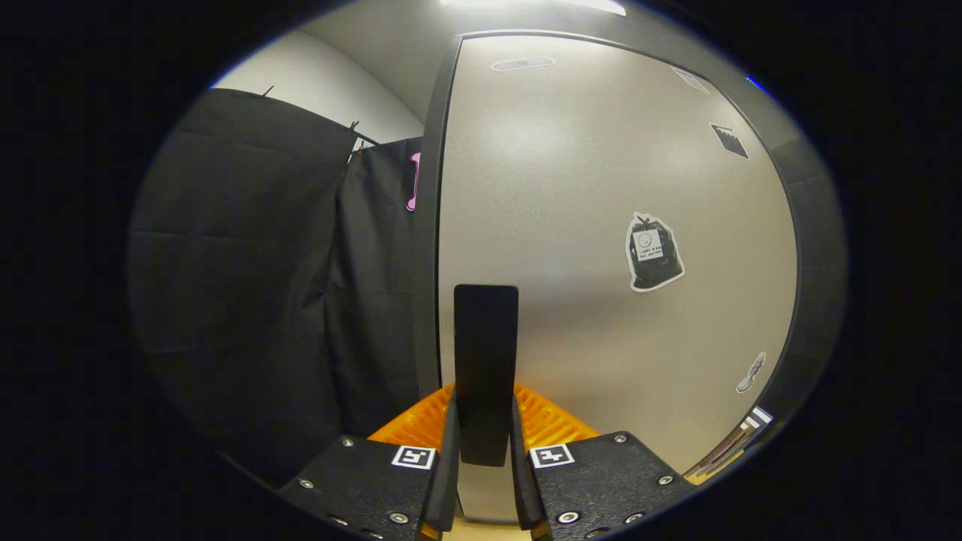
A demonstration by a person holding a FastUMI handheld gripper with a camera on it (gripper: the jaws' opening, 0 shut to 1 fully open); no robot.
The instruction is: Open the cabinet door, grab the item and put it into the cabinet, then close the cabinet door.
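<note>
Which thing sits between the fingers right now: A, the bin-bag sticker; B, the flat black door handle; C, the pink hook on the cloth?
B: the flat black door handle on the pale grey cabinet door stands between the fingers, which appear closed against both its sides.

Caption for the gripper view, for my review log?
Gripper shut on the dark handle of the closed cabinet door, black cloth wall alongside.
</note>
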